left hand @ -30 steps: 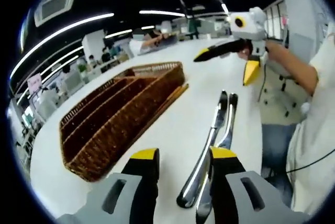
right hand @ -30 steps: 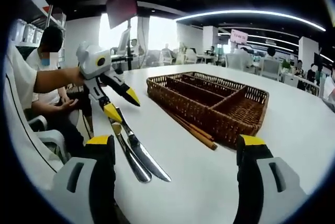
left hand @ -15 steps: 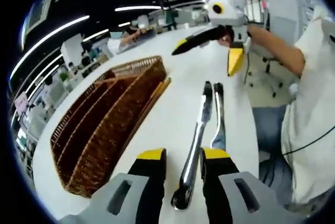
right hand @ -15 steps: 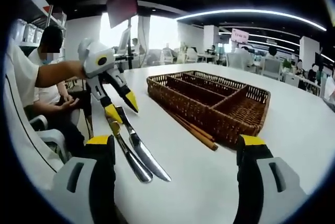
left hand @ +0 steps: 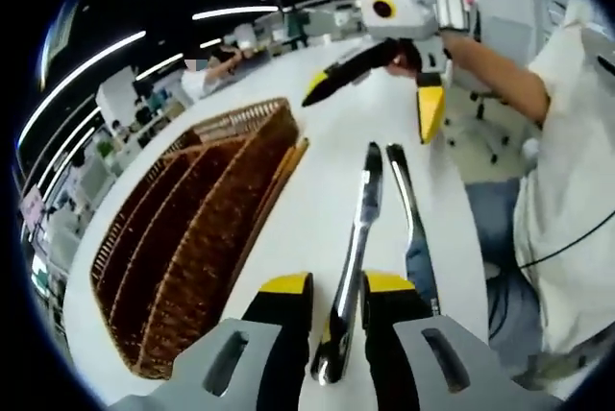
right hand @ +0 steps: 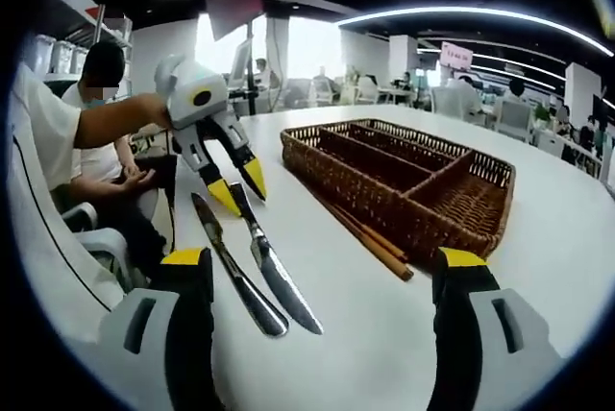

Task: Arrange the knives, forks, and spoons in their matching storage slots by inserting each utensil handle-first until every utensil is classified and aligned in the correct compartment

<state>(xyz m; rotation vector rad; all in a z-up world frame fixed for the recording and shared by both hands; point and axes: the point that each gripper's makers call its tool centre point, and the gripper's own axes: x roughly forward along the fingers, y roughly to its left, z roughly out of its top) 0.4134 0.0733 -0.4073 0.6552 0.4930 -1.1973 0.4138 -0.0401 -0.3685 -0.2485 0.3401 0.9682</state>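
On table, L gripper has jaws apart w/ knife handle end lying btwn tips, not clamped, 2nd utensil just beside, basket nearby; R gripper wide open, holding nothing.

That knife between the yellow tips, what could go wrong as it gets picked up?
The left gripper straddles the knife near one end, so it may tip or swing when lifted. A second utensil lies close beside it and could get nudged. Chopsticks lie along the basket, where a low carry might catch them.
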